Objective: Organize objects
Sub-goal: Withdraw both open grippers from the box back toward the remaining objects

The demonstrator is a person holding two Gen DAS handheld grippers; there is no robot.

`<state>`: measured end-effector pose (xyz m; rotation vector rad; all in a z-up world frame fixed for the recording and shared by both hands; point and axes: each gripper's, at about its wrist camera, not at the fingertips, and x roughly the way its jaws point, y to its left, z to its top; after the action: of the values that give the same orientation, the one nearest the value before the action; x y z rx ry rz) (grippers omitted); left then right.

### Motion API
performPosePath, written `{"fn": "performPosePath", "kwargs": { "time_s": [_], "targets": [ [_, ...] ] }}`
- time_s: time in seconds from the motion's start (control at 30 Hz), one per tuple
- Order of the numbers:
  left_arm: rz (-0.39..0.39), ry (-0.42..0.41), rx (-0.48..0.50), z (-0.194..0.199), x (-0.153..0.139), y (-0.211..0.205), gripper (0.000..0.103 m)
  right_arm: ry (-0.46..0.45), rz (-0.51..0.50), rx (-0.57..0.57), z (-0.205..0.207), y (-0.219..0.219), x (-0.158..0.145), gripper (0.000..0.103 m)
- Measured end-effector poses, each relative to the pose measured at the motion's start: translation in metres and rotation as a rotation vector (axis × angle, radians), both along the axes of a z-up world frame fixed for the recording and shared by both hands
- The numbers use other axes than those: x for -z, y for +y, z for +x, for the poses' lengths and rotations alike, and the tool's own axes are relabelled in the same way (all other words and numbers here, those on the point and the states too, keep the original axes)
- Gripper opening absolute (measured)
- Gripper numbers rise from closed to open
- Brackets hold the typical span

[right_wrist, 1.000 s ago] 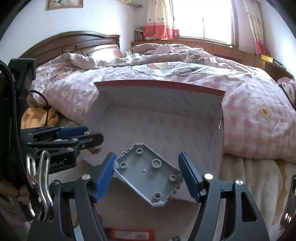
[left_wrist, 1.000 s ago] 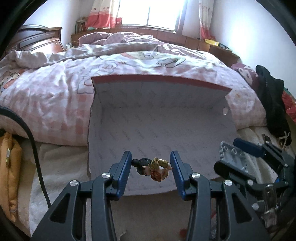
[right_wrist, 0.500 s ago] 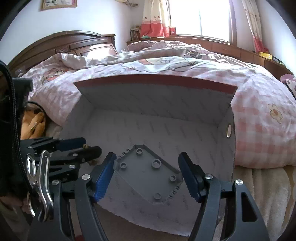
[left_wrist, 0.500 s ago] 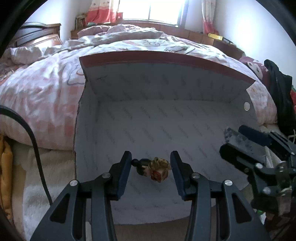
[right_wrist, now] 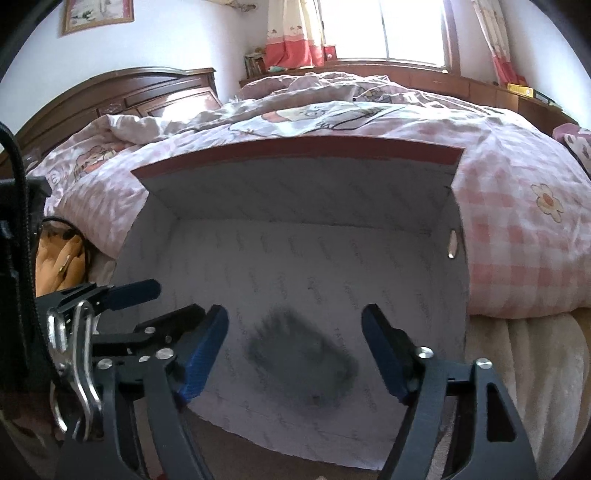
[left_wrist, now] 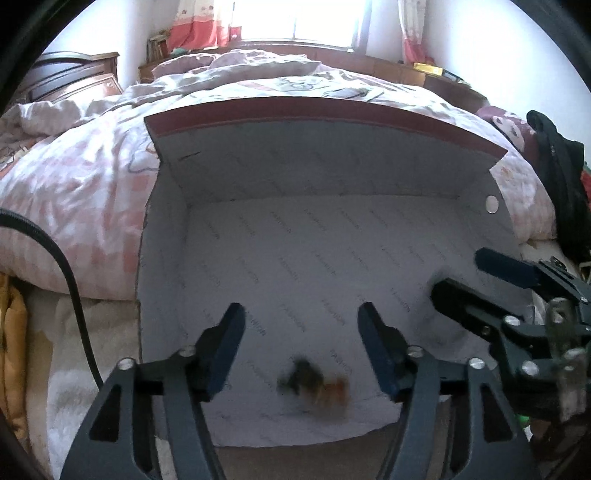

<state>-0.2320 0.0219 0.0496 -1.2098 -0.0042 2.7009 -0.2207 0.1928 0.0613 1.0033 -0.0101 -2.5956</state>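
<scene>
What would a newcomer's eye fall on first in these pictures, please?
A big open white cardboard box with a red rim fills both views, against a pink checked quilt. Blurred between the open left tongs is a small brown figurine; between the open right tongs, a grey plastic plate.

This was a bedroom in a home. A wide bed [right_wrist: 369, 122] filled the view, covered by a rumpled pink-and-white checked quilt [right_wrist: 517, 236] printed with cartoon figures, and backed by a dark carved wooden headboard [right_wrist: 122, 96]. Behind it a bright window [right_wrist: 384, 29] let in daylight between pink-trimmed curtains [right_wrist: 291, 33] — a low wooden ledge [left_wrist: 391, 70] ran beneath, holding a few books. A framed picture [right_wrist: 98, 14] hung on the white wall, and dark clothing [left_wrist: 557, 177] lay heaped at the bedside.
</scene>
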Motion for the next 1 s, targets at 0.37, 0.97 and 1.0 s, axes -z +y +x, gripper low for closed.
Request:
{"fn": "performPosePath", "kwargs": {
  "time_s": [0.37,0.97,1.0],
  "targets": [
    [0.006,-0.001,-0.018,0.012,-0.014,-0.004,0.073,-0.009,-0.017,-0.028,0.016,0.001,-0.015,0.085],
    [0.003,0.038,0.002,0.077,-0.045,-0.004,0.073,0.033,-0.048,-0.066,0.08,-0.003,-0.046,0.085],
    [0.005,0.04,0.001,0.08,-0.046,-0.006,0.073,0.031,-0.052,-0.069,0.085,-0.003,-0.046,0.085]
  ]
}}
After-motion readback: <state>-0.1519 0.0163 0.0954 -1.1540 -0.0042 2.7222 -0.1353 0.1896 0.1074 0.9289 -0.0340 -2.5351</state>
